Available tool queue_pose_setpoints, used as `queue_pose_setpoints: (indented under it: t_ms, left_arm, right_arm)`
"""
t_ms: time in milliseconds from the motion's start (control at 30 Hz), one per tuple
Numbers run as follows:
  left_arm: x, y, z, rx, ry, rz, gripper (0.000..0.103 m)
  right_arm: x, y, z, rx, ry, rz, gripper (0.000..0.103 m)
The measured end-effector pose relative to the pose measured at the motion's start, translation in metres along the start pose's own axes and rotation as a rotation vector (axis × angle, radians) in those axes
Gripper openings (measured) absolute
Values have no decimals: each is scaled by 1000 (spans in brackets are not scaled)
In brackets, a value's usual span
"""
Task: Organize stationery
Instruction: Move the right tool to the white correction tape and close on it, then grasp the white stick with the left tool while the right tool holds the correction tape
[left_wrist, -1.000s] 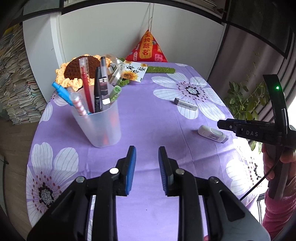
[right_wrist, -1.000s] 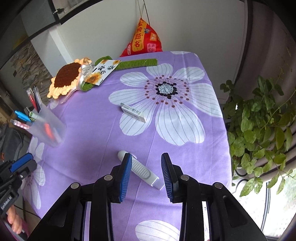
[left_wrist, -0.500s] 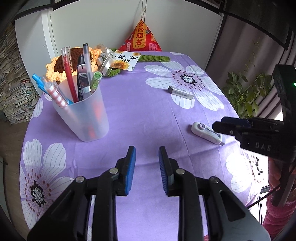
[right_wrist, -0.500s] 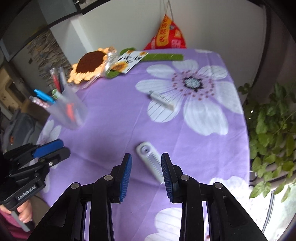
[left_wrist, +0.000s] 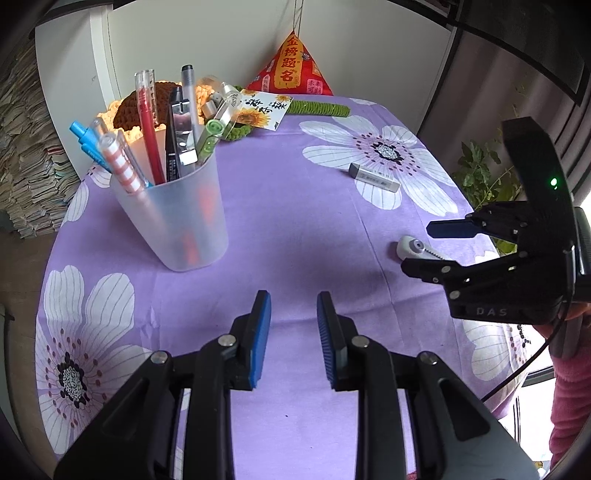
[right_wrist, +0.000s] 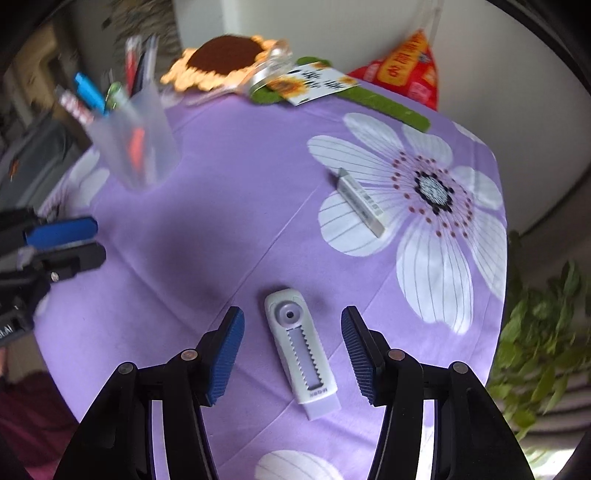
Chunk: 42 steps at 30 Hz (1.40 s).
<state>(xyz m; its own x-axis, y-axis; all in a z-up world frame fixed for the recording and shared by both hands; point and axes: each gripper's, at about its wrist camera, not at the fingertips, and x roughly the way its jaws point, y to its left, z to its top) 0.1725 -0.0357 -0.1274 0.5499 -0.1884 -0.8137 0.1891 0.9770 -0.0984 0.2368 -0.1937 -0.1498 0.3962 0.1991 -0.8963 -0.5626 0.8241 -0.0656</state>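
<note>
The right gripper (right_wrist: 291, 350) hangs over the white corrector (right_wrist: 301, 350), which lies flat on the purple cloth (right_wrist: 240, 192) between its spread jaws; the jaws have just been opening and the pads touch nothing yet. The left gripper (left_wrist: 293, 332) waits over bare cloth with its jaws narrowly parted and nothing between them. The cup (left_wrist: 173, 218) of pens stands well apart from the corrector, toward the far left of the table, and a boxed eraser (right_wrist: 360, 201) lies loose on the flower print farther back. The likely step is a grasp on the corrector, and the risks start there. It lies a little askew to the jaw line, so a close from this pose may catch it at a corner and spin it on the cloth. Its shell looks smooth and tapered, so a pinch near the thin end could squirt it out. The soft cloth may bunch under the pads and get lifted with it. On the way to the cup, the tall pens leave little room; a careless drop could tip the light cup.
</note>
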Motion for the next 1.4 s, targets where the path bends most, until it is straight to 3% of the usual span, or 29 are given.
queue_pose_setpoints:
  t_ms: [67,100,133,200,333,533,600,633,733,867,1000,1267,1400]
  left_arm:
    - [0,0,1,-1,-3,-1,23]
    - [0,-1,2,0,-4,-2,23]
    - [0,-2,3,3,-5,-3,23]
    - [1,-4,4,9,-4,-6,24]
    - [4,-10,6,26,2,-14,24]
    - [17,-32,25,36,26,-37,26]
    - [24,-39,37,5,35,-69,43]
    - [29,-44,45,-20,43,-79,47]
    - [46,-60,69,-64,68,-73,49]
    - [79,-68,100,-159,153,-25,49]
    - [101,-59,116,-262,197,5,49]
    - [119,-57,136,-304,197,29,49]
    - [136,-57,140,-340,250,40,50]
  right_arm:
    - [5,5,3,-47,32,-19,51]
    - [9,6,3,-62,55,-29,38]
    - [10,7,3,-69,59,-21,31]
    - [9,7,2,-72,59,-28,27]
    - [4,-5,-4,26,41,-32,27]
    - [-22,-33,-40,300,-4,-102,27]
    - [-30,-39,-56,390,-13,-132,27]
    - [-33,-42,-62,434,-18,-151,27]
    - [-37,-46,-73,527,-41,-165,27]
    - [-24,-48,-79,567,-39,-136,27]
    - [-21,-41,-84,518,-62,-172,27]
    - [-23,-36,-93,509,-121,-191,27]
    - [-25,-36,-97,539,-175,-188,27]
